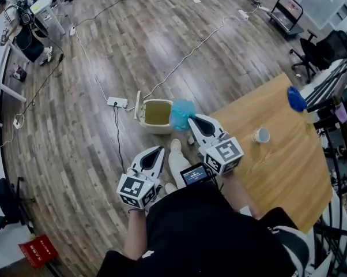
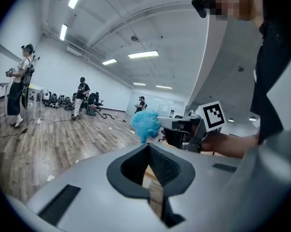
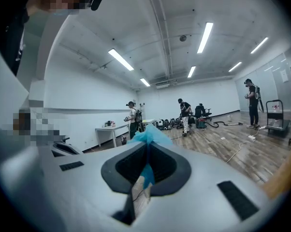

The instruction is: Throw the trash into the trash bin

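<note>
In the head view a beige trash bin (image 1: 154,115) stands on the wooden floor with its lid tipped open, just left of the table corner. My right gripper (image 1: 191,120) is shut on a crumpled blue piece of trash (image 1: 181,113), which hangs at the bin's right rim. The right gripper view shows the blue trash (image 3: 148,135) pinched at the tips of my right gripper (image 3: 148,148). My left gripper (image 1: 160,150) is lower and nearer to me, shut with nothing in it. In the left gripper view my left gripper (image 2: 148,148) points towards the blue trash (image 2: 145,123).
A wooden table (image 1: 289,166) at the right carries a paper cup (image 1: 261,135) and another blue object (image 1: 296,98). A power strip (image 1: 117,102) and cables lie on the floor behind the bin. A person (image 1: 23,30) stands far left; office chairs (image 1: 315,51) stand far right.
</note>
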`<state>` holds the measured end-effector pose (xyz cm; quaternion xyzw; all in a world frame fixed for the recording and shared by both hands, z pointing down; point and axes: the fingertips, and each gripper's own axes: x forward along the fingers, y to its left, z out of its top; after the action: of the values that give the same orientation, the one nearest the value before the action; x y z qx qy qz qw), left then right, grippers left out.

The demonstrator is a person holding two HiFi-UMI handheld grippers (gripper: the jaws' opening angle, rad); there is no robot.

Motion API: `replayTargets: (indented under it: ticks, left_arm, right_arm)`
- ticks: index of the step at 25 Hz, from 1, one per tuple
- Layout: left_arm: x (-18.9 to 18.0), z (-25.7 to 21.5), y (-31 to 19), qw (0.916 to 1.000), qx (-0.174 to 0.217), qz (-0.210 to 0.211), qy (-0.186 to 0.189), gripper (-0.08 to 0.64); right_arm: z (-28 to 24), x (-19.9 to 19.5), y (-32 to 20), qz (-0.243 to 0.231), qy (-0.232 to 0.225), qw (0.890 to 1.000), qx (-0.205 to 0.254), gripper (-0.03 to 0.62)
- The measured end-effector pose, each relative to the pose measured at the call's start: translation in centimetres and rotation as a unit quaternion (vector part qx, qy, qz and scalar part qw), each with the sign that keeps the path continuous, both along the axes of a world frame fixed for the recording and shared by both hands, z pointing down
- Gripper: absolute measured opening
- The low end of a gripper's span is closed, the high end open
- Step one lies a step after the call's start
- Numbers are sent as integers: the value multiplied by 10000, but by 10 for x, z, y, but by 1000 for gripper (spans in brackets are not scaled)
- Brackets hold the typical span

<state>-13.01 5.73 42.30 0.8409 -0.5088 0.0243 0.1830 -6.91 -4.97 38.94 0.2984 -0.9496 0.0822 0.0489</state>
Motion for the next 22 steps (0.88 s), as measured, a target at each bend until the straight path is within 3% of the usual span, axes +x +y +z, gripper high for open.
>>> replayTargets:
  ticks: [7,11,15,18,22]
  left_arm:
    - [-40,-24,-122,9994,167,88,-279,-3]
    - [-45,-39,-175,9996,172,242,37,-3]
    - [-35,-31,-207,9978,172,425,-488,-3]
    - [-34,-26,-224,9983,120,417,-398,-3]
    - [-59,-10,-228,9988,-154,274,-382,-3]
  right_arm:
    - [4,-40,-114,32,-55,10000,10,3]
    - [-3,-50,-163,19,-111,9999,-66,3]
    - [-4,-56,-203,-43,-292,9993,-212,3]
    - [8,-62,-226,-100,-245,9991,-339,3]
    - [26,-82,-234,-191,-203,9980,-571,3]
